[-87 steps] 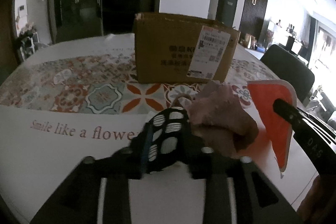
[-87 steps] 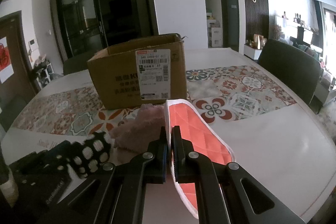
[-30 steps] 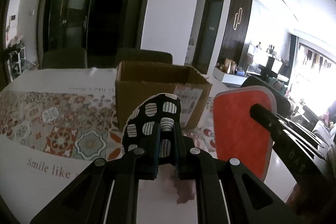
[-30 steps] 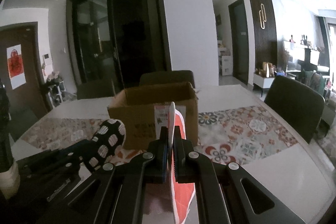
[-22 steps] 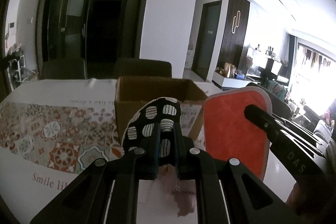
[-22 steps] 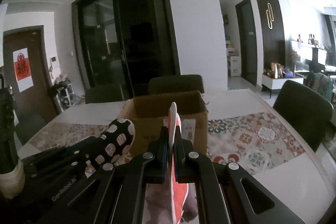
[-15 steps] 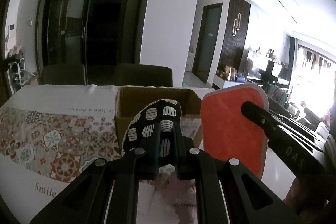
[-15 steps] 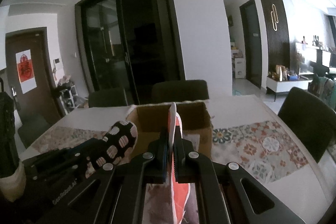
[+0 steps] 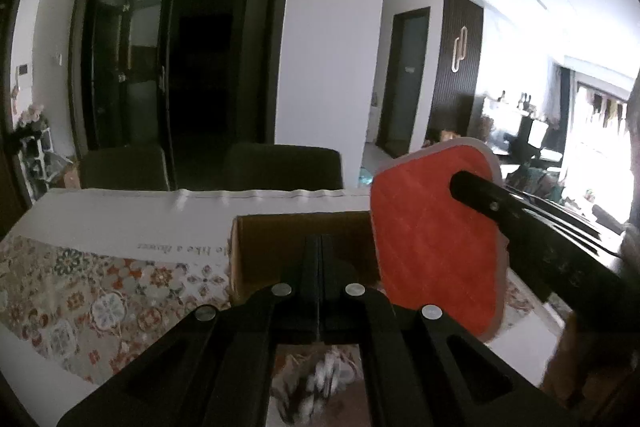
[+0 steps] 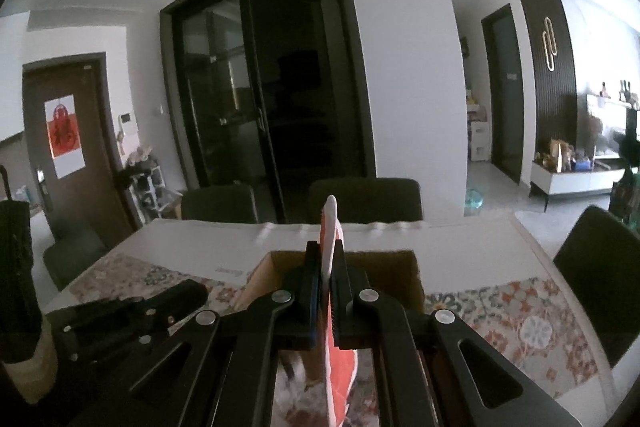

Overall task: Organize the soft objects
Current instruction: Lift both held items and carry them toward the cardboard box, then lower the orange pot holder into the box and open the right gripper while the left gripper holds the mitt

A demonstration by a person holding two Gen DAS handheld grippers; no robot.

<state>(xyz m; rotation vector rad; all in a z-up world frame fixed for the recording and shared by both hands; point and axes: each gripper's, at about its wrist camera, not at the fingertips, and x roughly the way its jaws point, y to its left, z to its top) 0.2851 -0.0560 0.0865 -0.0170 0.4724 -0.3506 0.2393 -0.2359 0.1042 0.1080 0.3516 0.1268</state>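
Upright, the red quilted pad stands pinched between the right gripper's closed fingers above the open cardboard box on the worktop, while the left gripper's fingers meet, holding nothing visible.

Not much readable here tbh. The tablecloth has cursive lettering printed just left of the cardboard box, upside down from the left wrist camera; I can make out "like a flower", and the word before it is cut off by the box. From the right wrist camera the same line is just a smudge left of the box. There's a red-and-white poster on the brown door far left of the box, with some dark red character I can't read.
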